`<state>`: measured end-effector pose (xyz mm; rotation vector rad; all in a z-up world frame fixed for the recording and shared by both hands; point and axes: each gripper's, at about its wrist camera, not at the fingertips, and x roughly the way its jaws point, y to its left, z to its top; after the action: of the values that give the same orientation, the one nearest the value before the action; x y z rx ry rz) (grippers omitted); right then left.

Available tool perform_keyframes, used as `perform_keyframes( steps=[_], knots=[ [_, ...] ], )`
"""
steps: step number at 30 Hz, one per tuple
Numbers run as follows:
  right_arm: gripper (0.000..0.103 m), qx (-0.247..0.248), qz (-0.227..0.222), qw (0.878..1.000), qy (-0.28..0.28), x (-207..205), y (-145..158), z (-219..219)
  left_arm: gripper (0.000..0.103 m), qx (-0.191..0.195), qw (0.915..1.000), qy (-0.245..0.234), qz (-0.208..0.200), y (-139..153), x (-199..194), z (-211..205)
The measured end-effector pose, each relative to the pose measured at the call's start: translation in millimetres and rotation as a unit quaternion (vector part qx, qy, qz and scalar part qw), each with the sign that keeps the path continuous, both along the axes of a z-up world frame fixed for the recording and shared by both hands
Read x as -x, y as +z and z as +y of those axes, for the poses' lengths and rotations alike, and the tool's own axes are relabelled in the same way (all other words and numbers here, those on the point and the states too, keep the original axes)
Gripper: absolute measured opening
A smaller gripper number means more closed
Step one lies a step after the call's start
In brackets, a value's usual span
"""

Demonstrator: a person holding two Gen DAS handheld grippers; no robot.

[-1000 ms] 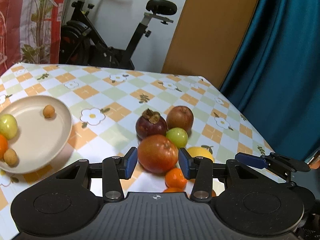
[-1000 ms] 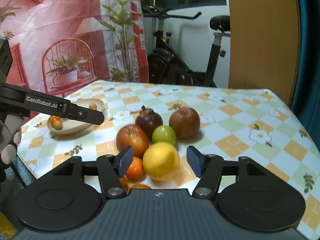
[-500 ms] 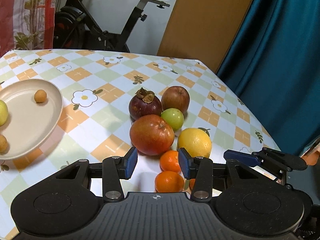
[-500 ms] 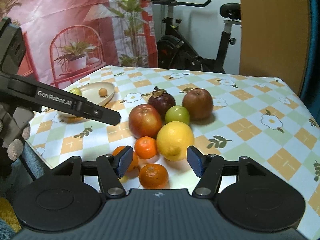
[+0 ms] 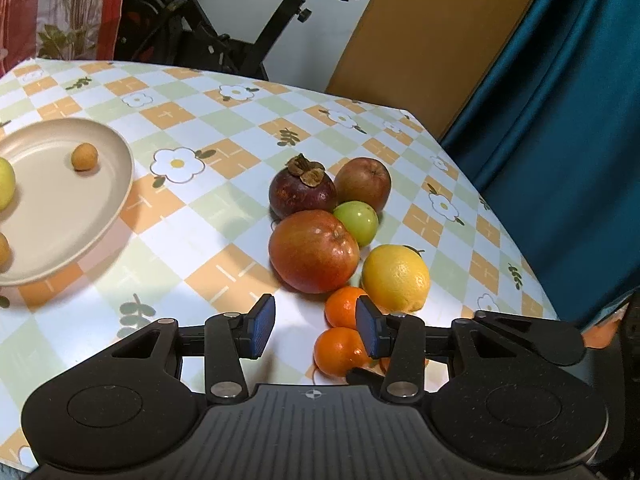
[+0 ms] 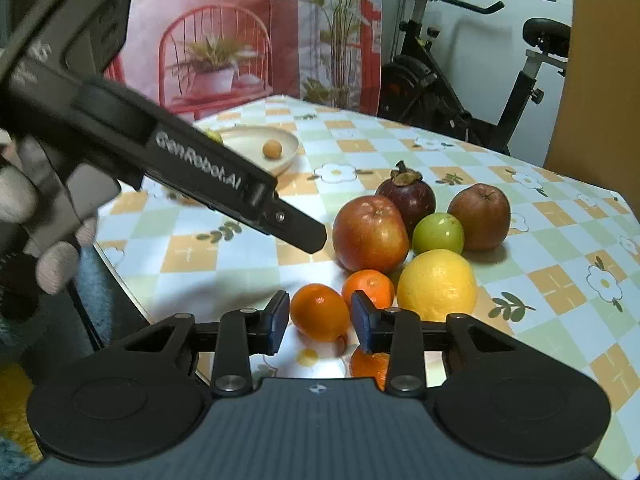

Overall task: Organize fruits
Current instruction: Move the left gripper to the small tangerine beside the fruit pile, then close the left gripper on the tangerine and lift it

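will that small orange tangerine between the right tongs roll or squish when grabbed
The small round orange tangerine would probably roll if nudged, being round on a smooth checked tablecloth. Its glossy peel may slip against the right tongs. It likely gives slightly.

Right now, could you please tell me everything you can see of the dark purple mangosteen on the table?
The round, dark purple mangosteen has a smooth, slightly glossy rind and a dry brown calyx of curled leaves on top, so it sits upright. It rests on the checked floral tablecloth at the far side of the fruit cluster. It sits pressed close against the large red apple in front, the small green fruit and the brownish-red apple beside it. Neither claw touches it.
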<state>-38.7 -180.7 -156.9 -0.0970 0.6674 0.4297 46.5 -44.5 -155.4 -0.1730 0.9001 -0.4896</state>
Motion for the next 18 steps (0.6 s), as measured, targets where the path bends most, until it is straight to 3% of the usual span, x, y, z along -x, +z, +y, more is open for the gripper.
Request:
perform_keyframes(
  steps=[10,18],
  knots=[
    [0.037,0.010,0.022,1.000,0.010,-9,-10,8,0.045,0.012,0.9989,-0.025,0.037,-17,-3,-5],
    [0.037,0.003,0.025,1.000,0.015,-14,-12,13,0.045,0.022,0.9974,0.003,0.069,-30,-10,7]
  ],
)
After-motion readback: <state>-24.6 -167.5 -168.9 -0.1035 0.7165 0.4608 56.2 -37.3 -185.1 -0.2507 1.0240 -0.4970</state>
